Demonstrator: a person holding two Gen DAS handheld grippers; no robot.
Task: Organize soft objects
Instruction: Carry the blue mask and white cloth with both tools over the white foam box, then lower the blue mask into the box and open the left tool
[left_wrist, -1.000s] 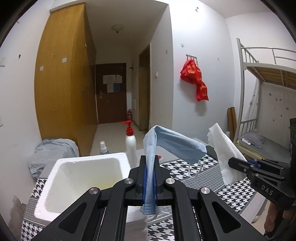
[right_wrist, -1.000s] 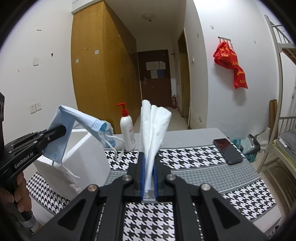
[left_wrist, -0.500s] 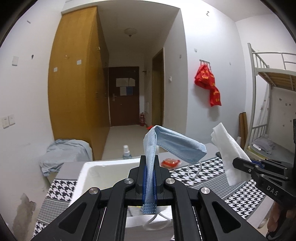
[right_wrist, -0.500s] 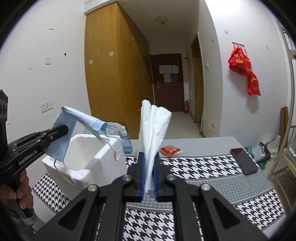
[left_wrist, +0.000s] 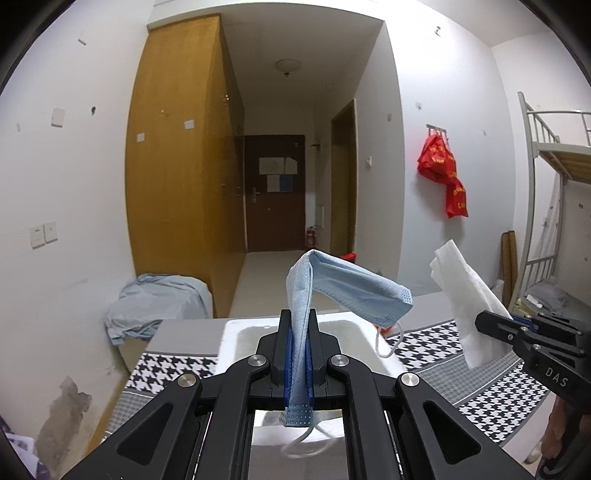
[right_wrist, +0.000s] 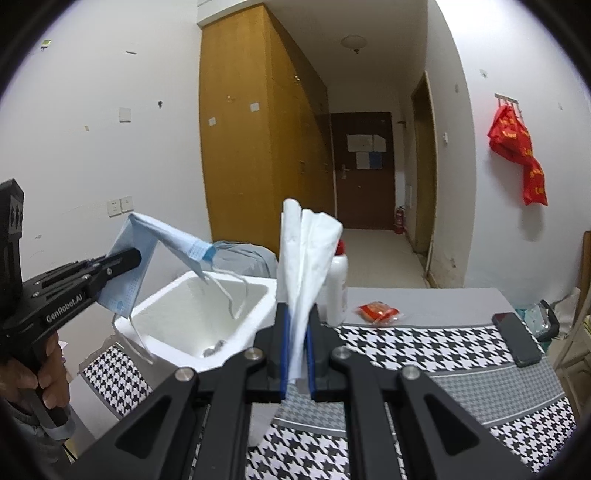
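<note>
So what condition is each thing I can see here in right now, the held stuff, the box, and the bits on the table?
Left gripper: shut on face mask.
Face mask: lifted, folded over, loops dangling.
Right gripper: shut on white tissue.
White tissue: lifted, upright.
Foam box: open, nearly empty.
Pump bottle: upright.
Red packet: lying flat.
Phone: screen dark, flat.

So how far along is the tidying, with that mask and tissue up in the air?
Both pickups look done: the left gripper is clamped on the blue face mask, the right gripper on the white tissue. Both are held above the table near the white foam box, which holds only something small and grey. Dropping them in appears to be what is left.
</note>
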